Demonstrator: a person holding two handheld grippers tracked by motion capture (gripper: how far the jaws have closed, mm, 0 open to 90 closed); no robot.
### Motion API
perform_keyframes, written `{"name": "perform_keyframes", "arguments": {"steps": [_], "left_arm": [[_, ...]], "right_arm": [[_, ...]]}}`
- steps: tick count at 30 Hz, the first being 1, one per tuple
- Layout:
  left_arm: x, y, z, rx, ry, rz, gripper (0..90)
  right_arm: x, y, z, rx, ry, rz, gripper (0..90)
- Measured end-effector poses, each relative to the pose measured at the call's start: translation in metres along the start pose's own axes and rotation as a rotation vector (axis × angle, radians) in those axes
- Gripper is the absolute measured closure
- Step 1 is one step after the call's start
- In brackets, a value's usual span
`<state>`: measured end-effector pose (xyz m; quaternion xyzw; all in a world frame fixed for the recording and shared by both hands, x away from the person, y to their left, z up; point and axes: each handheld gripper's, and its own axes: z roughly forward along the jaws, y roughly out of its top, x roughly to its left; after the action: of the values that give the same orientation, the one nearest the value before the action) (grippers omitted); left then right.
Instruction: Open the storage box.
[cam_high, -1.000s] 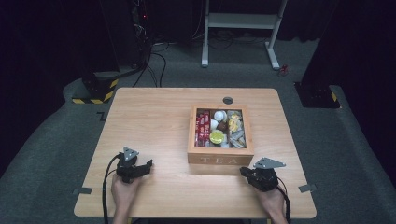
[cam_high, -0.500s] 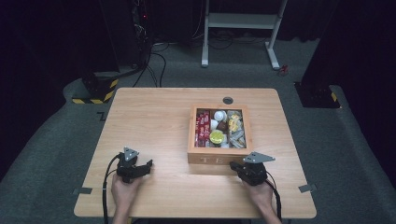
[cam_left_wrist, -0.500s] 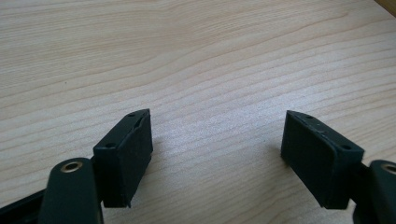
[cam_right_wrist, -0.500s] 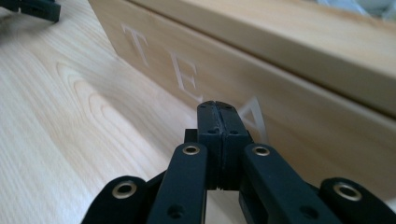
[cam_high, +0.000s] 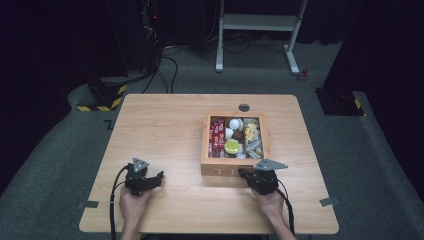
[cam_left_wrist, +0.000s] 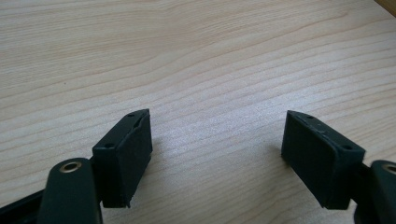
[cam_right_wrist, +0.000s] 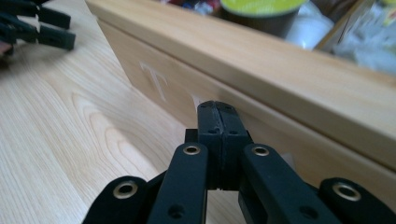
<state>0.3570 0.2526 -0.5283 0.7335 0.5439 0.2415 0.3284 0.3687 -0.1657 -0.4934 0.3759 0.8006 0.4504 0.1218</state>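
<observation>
A wooden box (cam_high: 233, 165) sits right of the table's middle, packed with red packets (cam_high: 217, 136), a pod with a yellow-green lid (cam_high: 232, 146) and pale wrapped items. My right gripper (cam_high: 243, 173) is shut and empty, its tips close against the box's front wall (cam_right_wrist: 261, 93), just below the rim. My left gripper (cam_high: 159, 176) rests low over bare wood at the front left, jaws wide open with nothing between the pads (cam_left_wrist: 123, 156).
The wooden table (cam_high: 160, 125) has a dark round grommet (cam_high: 244, 107) behind the box. In the right gripper view the left gripper (cam_right_wrist: 37, 23) lies at the far upper left. A white desk frame (cam_high: 260, 22) and cables stand beyond the table.
My right gripper has slid left and forward along the front edge, from the table's right corner up to the box's front wall. The left gripper has stayed put.
</observation>
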Motion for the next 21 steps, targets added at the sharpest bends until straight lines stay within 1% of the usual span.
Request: {"name": "perform_keyframes", "arguments": {"steps": [1, 4, 5, 7, 12, 14, 17, 21], "left_arm": [[0.0, 0.0, 0.0, 0.0, 0.0, 0.0, 24.9], [0.0, 0.0, 0.0, -0.001, 0.0, 0.001, 24.9], [0.0, 0.0, 0.0, 0.001, -0.001, -0.001, 24.9], [0.0, 0.0, 0.0, 0.0, 0.0, 0.0, 24.9], [0.0, 0.0, 0.0, 0.0, 0.0, 0.0, 24.9], [0.0, 0.0, 0.0, 0.0, -0.001, 0.0, 24.9], [0.0, 0.0, 0.0, 0.0, -0.001, 0.0, 24.9], [0.0, 0.0, 0.0, 0.001, -0.001, -0.001, 24.8]], "right_arm": [[0.0, 0.0, 0.0, 0.0, 0.0, 0.0, 90.0], [0.003, 0.004, -0.005, -0.035, -0.012, 0.004, 90.0], [0.0, 0.005, -0.006, -0.045, 0.001, 0.021, 90.0], [-0.001, 0.004, -0.006, -0.049, 0.01, 0.027, 90.0], [0.0, 0.004, -0.006, -0.05, 0.001, 0.016, 90.0], [0.0, 0.005, -0.008, -0.06, -0.015, 0.011, 90.0], [-0.002, 0.005, -0.012, -0.066, -0.03, 0.017, 90.0], [-0.006, 0.005, -0.016, -0.071, -0.037, 0.024, 90.0]]}}
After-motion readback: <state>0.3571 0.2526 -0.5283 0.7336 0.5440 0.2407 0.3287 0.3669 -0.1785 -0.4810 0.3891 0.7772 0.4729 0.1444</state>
